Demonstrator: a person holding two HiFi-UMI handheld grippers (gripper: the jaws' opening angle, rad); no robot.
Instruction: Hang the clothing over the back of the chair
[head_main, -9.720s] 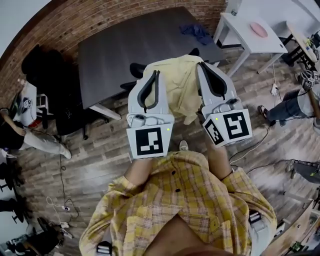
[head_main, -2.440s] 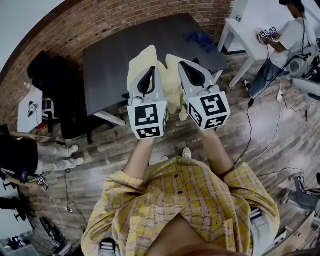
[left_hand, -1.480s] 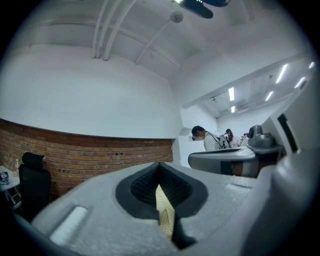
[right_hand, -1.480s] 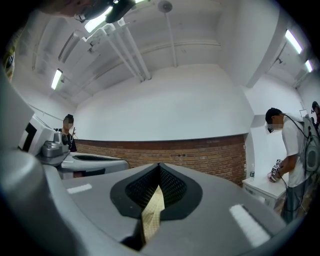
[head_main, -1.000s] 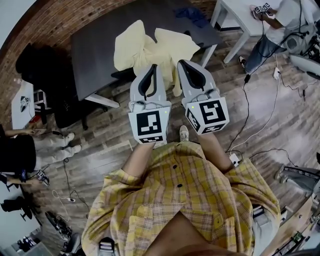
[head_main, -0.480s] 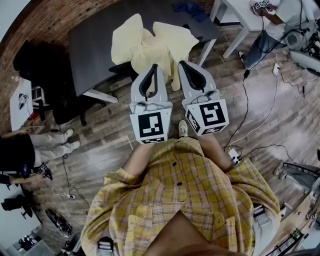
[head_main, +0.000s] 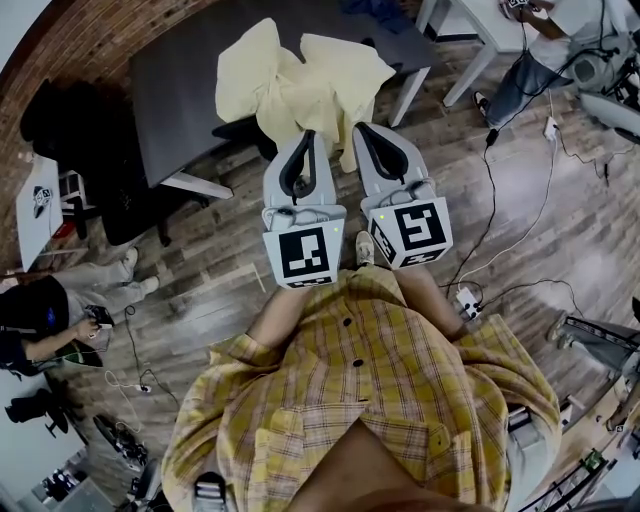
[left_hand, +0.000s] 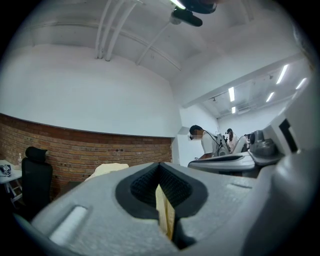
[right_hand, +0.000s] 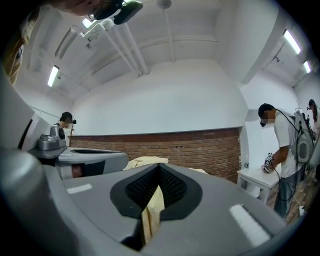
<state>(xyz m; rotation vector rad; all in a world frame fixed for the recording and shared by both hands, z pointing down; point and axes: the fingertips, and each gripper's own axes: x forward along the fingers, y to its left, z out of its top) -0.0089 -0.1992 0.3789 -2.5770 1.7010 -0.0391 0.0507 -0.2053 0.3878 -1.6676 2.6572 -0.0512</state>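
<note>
A pale yellow garment (head_main: 300, 85) is bunched in front of me, over the near edge of the dark table (head_main: 175, 90). My left gripper (head_main: 303, 150) is shut on a fold of it, and yellow cloth (left_hand: 165, 215) shows between the jaws in the left gripper view. My right gripper (head_main: 372, 140) is shut on another fold, seen as cloth (right_hand: 152, 210) in the right gripper view. Both grippers sit side by side, pointing away from my chest. A black chair (head_main: 243, 130) is mostly hidden under the garment, by the table edge.
A blue cloth (head_main: 375, 8) lies on the far side of the dark table. A white table (head_main: 470, 12) and a standing person (head_main: 545, 45) are at the top right. Cables (head_main: 490, 250) run over the wooden floor. Another black chair (head_main: 70, 125) and a crouching person (head_main: 45, 325) are at the left.
The garment came off the chair back and was lifted high. In the last second both grippers, still holding it, drew slightly back toward my body.
</note>
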